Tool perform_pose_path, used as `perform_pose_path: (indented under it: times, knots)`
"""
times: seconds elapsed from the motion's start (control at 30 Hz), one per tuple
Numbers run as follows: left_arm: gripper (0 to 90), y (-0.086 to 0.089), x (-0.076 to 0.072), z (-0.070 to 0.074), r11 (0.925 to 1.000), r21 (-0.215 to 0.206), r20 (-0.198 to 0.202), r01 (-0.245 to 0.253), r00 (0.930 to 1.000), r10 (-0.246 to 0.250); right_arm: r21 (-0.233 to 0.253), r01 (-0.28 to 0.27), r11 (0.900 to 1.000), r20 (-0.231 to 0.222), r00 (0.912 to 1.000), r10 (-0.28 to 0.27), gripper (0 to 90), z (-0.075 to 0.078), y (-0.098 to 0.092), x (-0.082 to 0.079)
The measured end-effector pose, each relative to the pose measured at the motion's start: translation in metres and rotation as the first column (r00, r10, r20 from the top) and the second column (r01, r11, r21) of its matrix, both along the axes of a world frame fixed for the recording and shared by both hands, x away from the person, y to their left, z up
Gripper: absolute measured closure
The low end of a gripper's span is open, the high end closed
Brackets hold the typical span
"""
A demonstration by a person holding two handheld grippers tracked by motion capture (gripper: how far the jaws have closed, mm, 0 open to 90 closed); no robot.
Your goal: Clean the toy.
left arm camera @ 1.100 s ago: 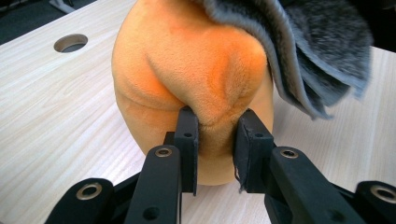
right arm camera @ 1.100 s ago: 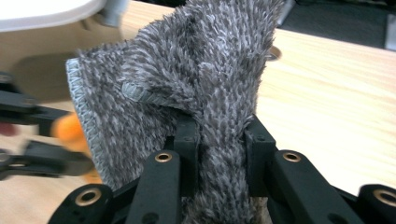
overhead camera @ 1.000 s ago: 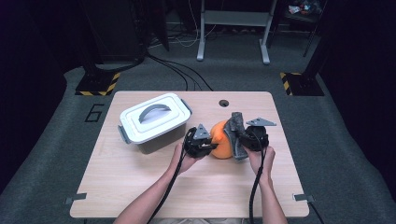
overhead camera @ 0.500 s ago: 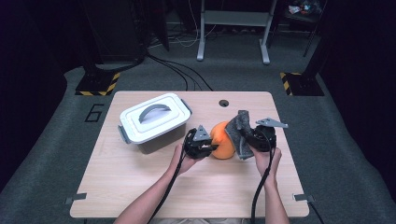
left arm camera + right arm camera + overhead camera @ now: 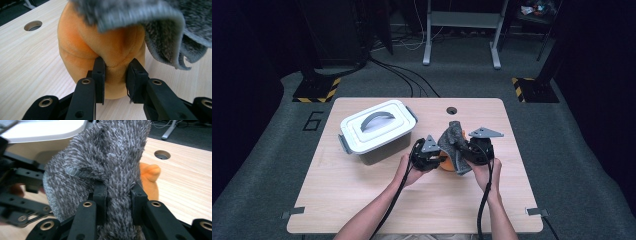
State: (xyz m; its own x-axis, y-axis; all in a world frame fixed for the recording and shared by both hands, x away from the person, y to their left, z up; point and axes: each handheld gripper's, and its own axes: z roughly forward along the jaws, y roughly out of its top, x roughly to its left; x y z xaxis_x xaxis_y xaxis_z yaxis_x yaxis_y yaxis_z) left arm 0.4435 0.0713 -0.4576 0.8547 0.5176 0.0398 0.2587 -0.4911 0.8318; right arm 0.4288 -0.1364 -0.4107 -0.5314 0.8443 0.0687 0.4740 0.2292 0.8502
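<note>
An orange plush toy point(image 5: 100, 52) stands on the wooden table point(image 5: 362, 200) near its middle, and my left gripper point(image 5: 116, 75) is shut on a fold of it. A fuzzy grey cloth point(image 5: 105, 167) drapes over the toy's top and right side, with my right gripper point(image 5: 117, 200) shut on a bunched part of it. In the high view the left gripper point(image 5: 428, 155) and right gripper point(image 5: 474, 150) flank the toy point(image 5: 445, 163), and the grey cloth point(image 5: 453, 140) rises between them. An orange ear point(image 5: 150, 171) of the toy pokes out past the cloth.
A white lidded bin point(image 5: 377, 130) with a grey handle sits at the table's back left, close to my left gripper. A round cable hole point(image 5: 451, 110) lies near the far edge. Cables trail from both grippers toward the front edge.
The right gripper has lifted the grey cloth slightly and drawn it over the toy. The left gripper keeps its hold on the toy in the same spot.
</note>
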Motion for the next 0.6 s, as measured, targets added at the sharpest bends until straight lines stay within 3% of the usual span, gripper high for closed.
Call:
perform_pose_path:
  times: [0.23, 0.43, 0.5, 0.6]
  knots:
    - [71.2, -0.001, 0.000, 0.000, 1.0000, 0.001, -0.005, 0.003, 1.0000, -0.003, -0.009, 0.070, 0.997, -0.021, 0.9973, -0.070, 71.5, -0.005, -0.017, 0.013]
    - [71.2, -0.001, 0.000, 0.000, 1.0000, -0.004, -0.008, 0.006, 1.0000, -0.006, 0.019, 0.159, 0.987, -0.078, 0.9846, -0.157, 71.4, -0.020, -0.035, 0.029]
    - [71.1, -0.001, 0.000, -0.001, 1.0000, -0.006, -0.007, 0.001, 1.0000, -0.001, 0.035, 0.168, 0.985, -0.109, 0.9805, -0.163, 71.5, -0.028, -0.039, 0.033]
    - [69.5, 0.000, 0.000, -0.001, 1.0000, -0.006, -0.005, -0.004, 1.0000, 0.004, 0.039, 0.167, 0.985, -0.115, 0.9802, -0.161, 71.5, -0.031, -0.038, 0.033]
